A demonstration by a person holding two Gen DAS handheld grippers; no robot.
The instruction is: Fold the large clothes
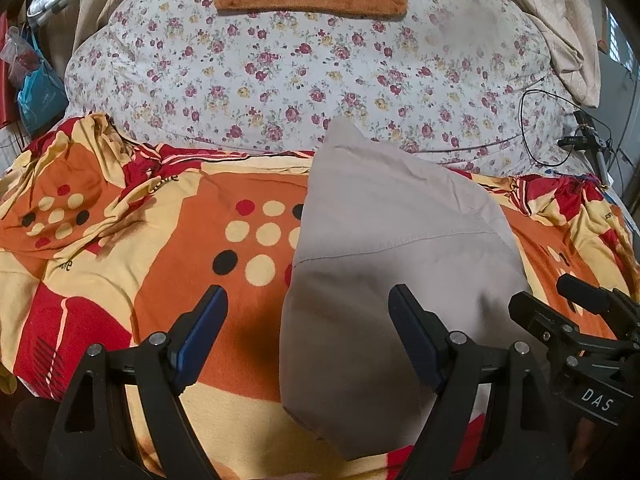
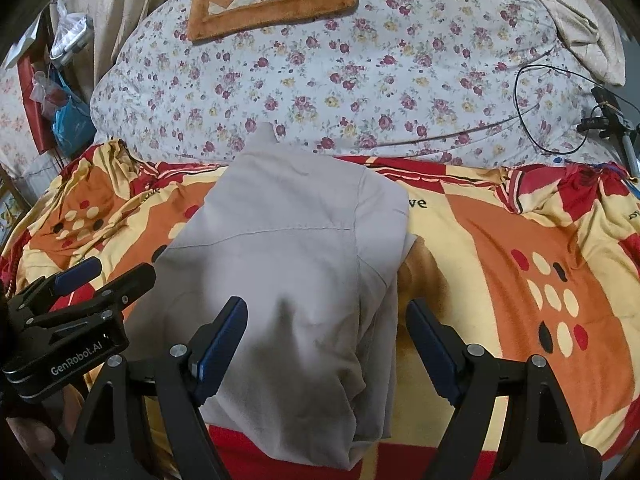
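Garment [image 2: 288, 264]: grey, already folded into a narrow stack, lying lengthwise on the blanket [image 2: 500, 248], near end close to the grippers, far tip reaching the floral quilt [image 2: 360, 80]. Sleeve tucked along the right side, seam showing across the middle.

Left gripper [image 1: 308, 336]: jaws wide, nothing held, hovering above the garment's left edge, one finger over the blanket and the other over the cloth. Right gripper [image 2: 326, 344]: jaws equally wide, empty, straddling the right edge. Both tilted downward, not touching the fabric as far as can be told.

Probably late in the fold; likely one more fold left, near end onto far end, or a final tidy.

To do this well:
- Lower both together, each onto a near corner, pinching every layer rather than the top sheet only.
- Keep the blanket out of the pinch; soft and loose underneath, easy to catch.
- Lift just enough to clear, carry away from the near side, keeping both at the same height so the edge stays straight.
- Lay the near edge just short of the far tip, then release and smooth.

Risk: tucked sleeve on the right slipping out if only the outer layer is taken.
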